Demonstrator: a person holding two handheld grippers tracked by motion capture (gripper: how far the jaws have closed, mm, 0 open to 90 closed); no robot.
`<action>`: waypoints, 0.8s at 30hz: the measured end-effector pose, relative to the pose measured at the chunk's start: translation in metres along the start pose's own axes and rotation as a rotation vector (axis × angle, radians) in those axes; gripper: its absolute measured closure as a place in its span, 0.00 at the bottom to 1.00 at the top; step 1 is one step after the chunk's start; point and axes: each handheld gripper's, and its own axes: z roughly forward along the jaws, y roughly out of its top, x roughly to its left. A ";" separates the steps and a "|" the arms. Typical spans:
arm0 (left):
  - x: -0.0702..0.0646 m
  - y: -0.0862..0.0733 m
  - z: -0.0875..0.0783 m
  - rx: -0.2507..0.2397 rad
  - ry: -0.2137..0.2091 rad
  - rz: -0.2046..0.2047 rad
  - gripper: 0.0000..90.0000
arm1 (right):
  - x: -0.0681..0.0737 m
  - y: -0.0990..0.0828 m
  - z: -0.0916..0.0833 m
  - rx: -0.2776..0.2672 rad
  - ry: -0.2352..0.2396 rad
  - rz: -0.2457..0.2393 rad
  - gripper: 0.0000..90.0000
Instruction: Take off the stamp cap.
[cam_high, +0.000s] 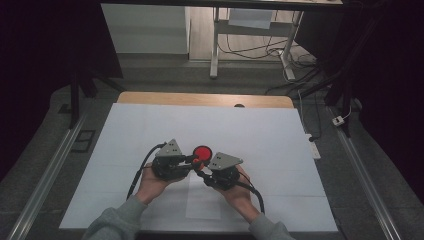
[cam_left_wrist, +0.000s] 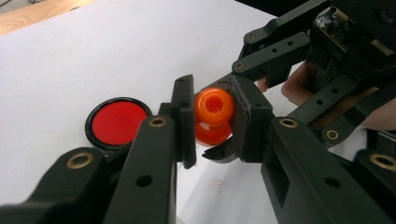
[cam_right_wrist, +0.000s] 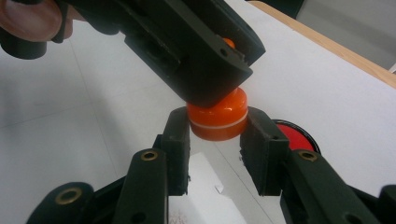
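Orange plastic piece (cam_high: 198, 162), small, glossy, likely light, stiff and slippery: in the high view, held above the white worktop (cam_high: 260, 150) between left claw (cam_high: 192, 160) and right claw (cam_high: 201, 175), red disc (cam_high: 202, 152) just behind. Left gripper view: left claw (cam_left_wrist: 212, 121) clamped on its ringed upper part (cam_left_wrist: 214, 106). Right gripper view: right claw (cam_right_wrist: 217, 140) clamped on the banded lower cap (cam_right_wrist: 217, 119); best gripped across the straight sides.

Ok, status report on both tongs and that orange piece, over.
Left tongs shut on orange piece. Right tongs clamped on its lower half. Piece held above the table. Red disc lies beside, nothing in the way.
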 end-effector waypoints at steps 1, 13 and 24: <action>0.000 0.000 0.000 0.000 0.000 0.000 0.80 | 0.000 0.000 0.000 0.002 -0.002 -0.003 0.70; 0.000 -0.001 0.001 0.002 0.006 0.000 0.80 | 0.002 -0.001 0.001 0.013 -0.025 -0.026 0.72; 0.000 -0.001 0.001 0.003 0.004 -0.003 0.80 | 0.003 -0.002 0.001 0.011 -0.031 -0.025 0.72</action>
